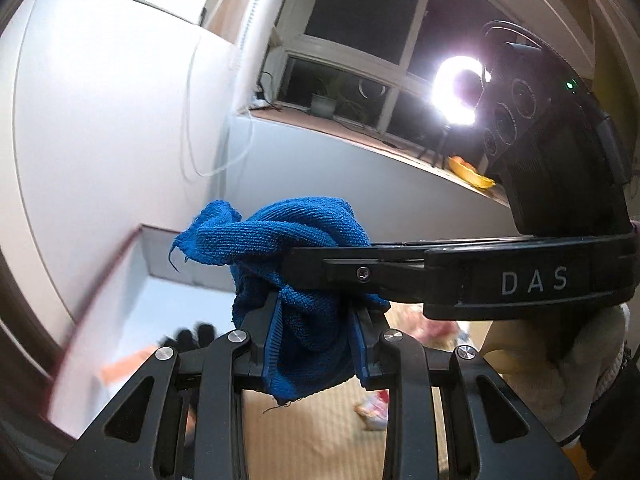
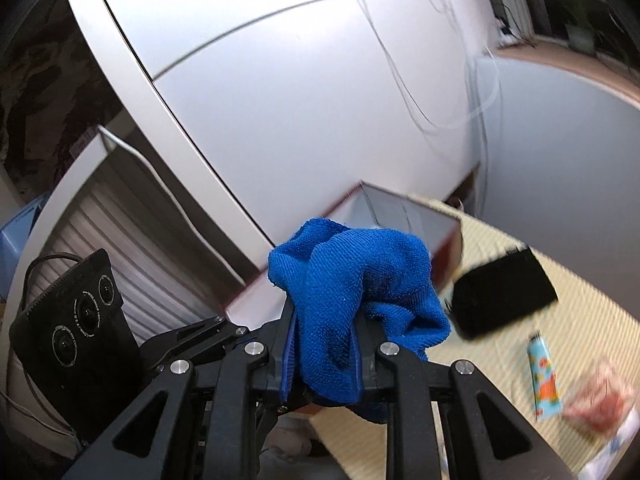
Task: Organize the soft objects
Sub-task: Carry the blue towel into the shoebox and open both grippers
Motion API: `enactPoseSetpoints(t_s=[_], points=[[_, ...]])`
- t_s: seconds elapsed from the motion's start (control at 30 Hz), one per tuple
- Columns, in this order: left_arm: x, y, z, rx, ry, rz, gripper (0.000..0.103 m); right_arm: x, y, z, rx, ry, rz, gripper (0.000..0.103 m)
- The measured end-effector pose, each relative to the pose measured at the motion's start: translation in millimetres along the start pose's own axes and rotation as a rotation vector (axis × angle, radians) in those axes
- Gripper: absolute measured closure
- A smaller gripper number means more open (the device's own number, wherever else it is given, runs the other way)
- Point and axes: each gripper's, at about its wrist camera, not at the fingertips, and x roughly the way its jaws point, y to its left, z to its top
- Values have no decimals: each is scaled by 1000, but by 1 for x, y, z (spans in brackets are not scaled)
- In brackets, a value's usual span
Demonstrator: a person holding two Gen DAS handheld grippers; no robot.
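A crumpled blue knitted cloth (image 1: 304,240) hangs in the air, held from two sides. My left gripper (image 1: 312,312) is shut on its lower bunch, with the fabric squeezed between both fingers. My right gripper (image 1: 304,268) reaches in sideways from the right and pinches the same cloth higher up. In the right wrist view the blue cloth (image 2: 360,276) fills the gap of my right gripper (image 2: 326,320), which is shut on it. There the left gripper (image 2: 224,330) comes in from the lower left. Behind the cloth stands an open box (image 2: 404,208) with a red rim and white inside.
A beige striped mat (image 2: 520,360) lies below, with a black pouch (image 2: 504,292), a light blue tube (image 2: 544,376) and a red and white packet (image 2: 596,400) on it. White cabinet fronts (image 2: 280,80) rise behind. A gloved hand (image 1: 560,360) holds the right gripper. A ring light (image 1: 460,92) glares at the window.
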Motion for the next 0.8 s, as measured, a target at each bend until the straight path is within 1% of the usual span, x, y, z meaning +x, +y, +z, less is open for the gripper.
enactPoseSetpoints(t_s=[0.13, 0.3, 0.47, 0.63, 0.8], points=[[6, 20, 18, -1, 9, 40, 75, 20, 2, 24, -1, -6, 22, 83], [23, 44, 30, 15, 39, 100, 75, 51, -3, 46, 4, 17, 40, 83], [42, 61, 34, 20, 69, 146, 75, 80, -8, 63, 15, 42, 38, 83], [65, 77, 34, 19, 105, 185, 75, 109, -22, 74, 70, 73, 47, 83], [86, 82, 30, 31, 141, 234, 75, 126, -33, 78, 94, 97, 17, 82]])
